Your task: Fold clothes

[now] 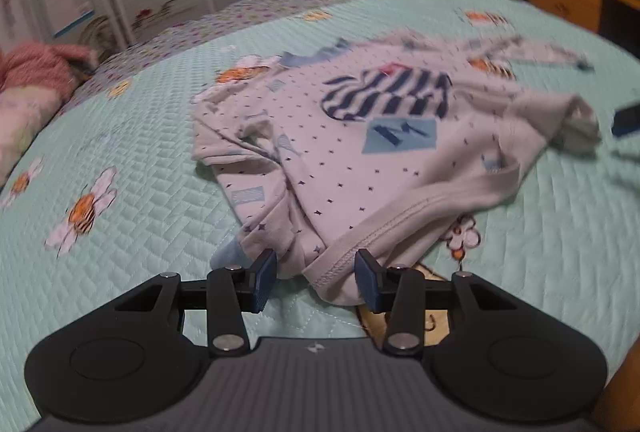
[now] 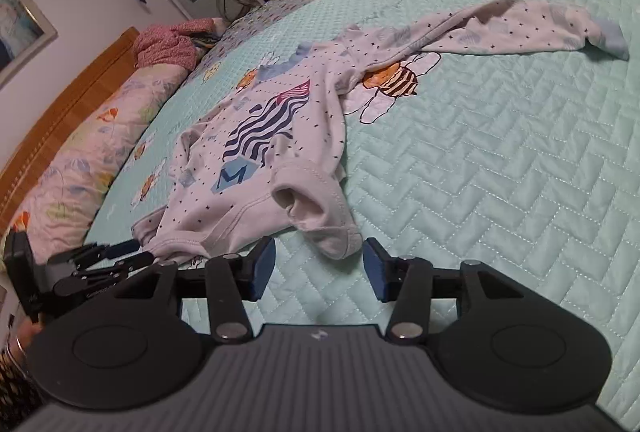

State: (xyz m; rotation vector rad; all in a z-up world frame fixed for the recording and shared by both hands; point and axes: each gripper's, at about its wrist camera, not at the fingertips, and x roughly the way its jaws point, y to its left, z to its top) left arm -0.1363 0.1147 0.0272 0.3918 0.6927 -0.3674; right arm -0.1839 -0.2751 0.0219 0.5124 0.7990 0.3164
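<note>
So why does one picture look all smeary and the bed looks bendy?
Left wrist view: motion blur smears the shirt and the far shelves, though the left gripper stays sharp. Right wrist view: much crisper, the quilt stitching reads clearly. Both views: the fisheye lens bows the flat bed into a curve, and the soft indoor light leaves no harsh glare.

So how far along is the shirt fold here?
Barely begun. Done: the shirt lies spread face up on the quilt. In hand: nothing; left gripper and right gripper stand open at its hem. Left: the sleeve lies outstretched and the body is unfolded.
</note>
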